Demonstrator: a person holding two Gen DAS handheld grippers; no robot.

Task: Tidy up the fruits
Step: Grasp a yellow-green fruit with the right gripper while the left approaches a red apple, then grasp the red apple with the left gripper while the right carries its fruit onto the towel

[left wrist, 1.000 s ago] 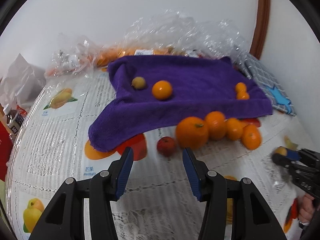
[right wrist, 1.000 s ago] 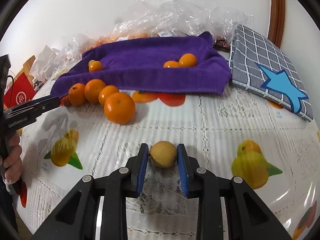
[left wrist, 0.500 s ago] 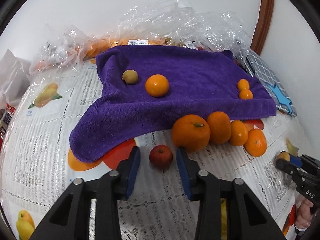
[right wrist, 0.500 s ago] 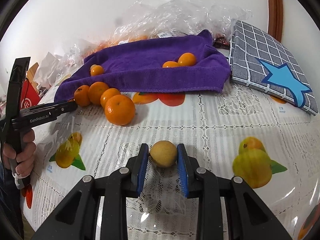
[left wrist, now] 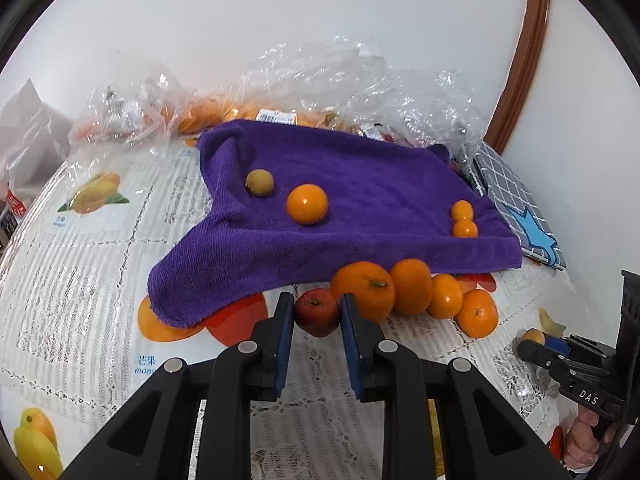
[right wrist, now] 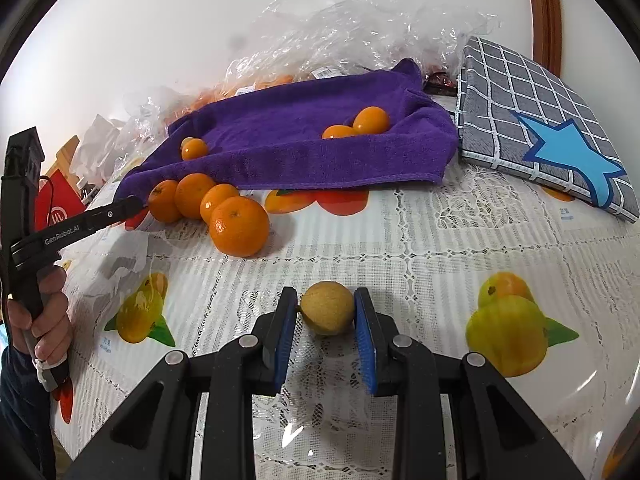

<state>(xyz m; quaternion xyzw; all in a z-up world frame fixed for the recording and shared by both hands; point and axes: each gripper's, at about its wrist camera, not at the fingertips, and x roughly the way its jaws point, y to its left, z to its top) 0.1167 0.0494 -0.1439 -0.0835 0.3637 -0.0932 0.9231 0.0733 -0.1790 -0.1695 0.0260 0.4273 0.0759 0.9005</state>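
My left gripper (left wrist: 317, 312) is shut on a small red apple (left wrist: 317, 311) that rests on the tablecloth just in front of the purple towel (left wrist: 360, 184). Several oranges (left wrist: 412, 292) lie in a row to the apple's right. On the towel sit a yellow-brown round fruit (left wrist: 260, 182), one orange (left wrist: 307, 204) and two small oranges (left wrist: 464, 220). My right gripper (right wrist: 326, 314) is shut on a second yellow-brown round fruit (right wrist: 327, 308), low over the tablecloth. In the right wrist view the left gripper (right wrist: 128, 206) reaches in beside the oranges (right wrist: 216, 206).
Crumpled clear plastic bags (left wrist: 360, 76) with more fruit lie behind the towel, against the white wall. A grey checked cushion with a blue star (right wrist: 540, 128) sits to the towel's right. The fruit-print tablecloth (right wrist: 400, 248) covers the table. A person's hand (right wrist: 44, 312) grips the left handle.
The left gripper has moved forward around the red apple and its jaws have come together on it. The right gripper has stayed in place, holding the yellow-brown fruit.
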